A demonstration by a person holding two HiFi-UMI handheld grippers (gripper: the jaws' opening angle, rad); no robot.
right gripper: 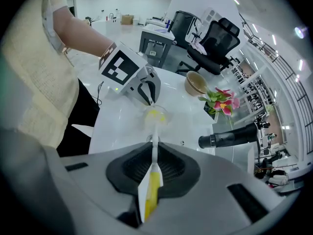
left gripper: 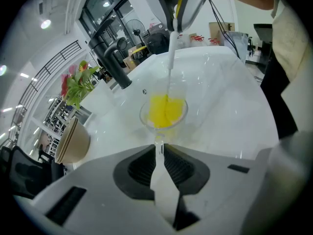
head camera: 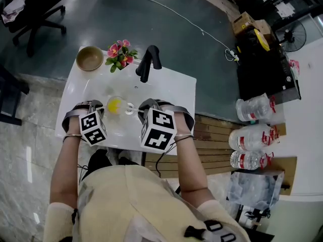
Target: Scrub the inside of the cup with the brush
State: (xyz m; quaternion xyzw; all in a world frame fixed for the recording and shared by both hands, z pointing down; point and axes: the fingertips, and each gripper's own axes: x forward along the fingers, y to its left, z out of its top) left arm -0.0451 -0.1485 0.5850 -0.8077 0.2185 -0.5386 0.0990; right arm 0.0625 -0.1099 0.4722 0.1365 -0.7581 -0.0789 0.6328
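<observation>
A clear stemmed cup (head camera: 117, 105) lies on its side over the white sink top (head camera: 174, 87), mouth toward the right gripper. My left gripper (left gripper: 159, 148) is shut on the cup's (left gripper: 164, 114) stem. My right gripper (right gripper: 154, 148) is shut on the white handle of the brush (right gripper: 154, 143). The brush's yellow sponge head (left gripper: 166, 109) sits inside the cup bowl. In the head view the left gripper (head camera: 101, 107) and right gripper (head camera: 142, 108) face each other across the cup. From the right gripper view, the cup (right gripper: 155, 115) shows just ahead of the left gripper (right gripper: 145, 98).
A black faucet (head camera: 148, 62) stands at the sink's far edge, with pink flowers (head camera: 121, 53) and a tan bowl (head camera: 90, 58) to its left. Water bottles (head camera: 252, 107) lie on the floor at the right. A black office chair (head camera: 35, 6) stands far left.
</observation>
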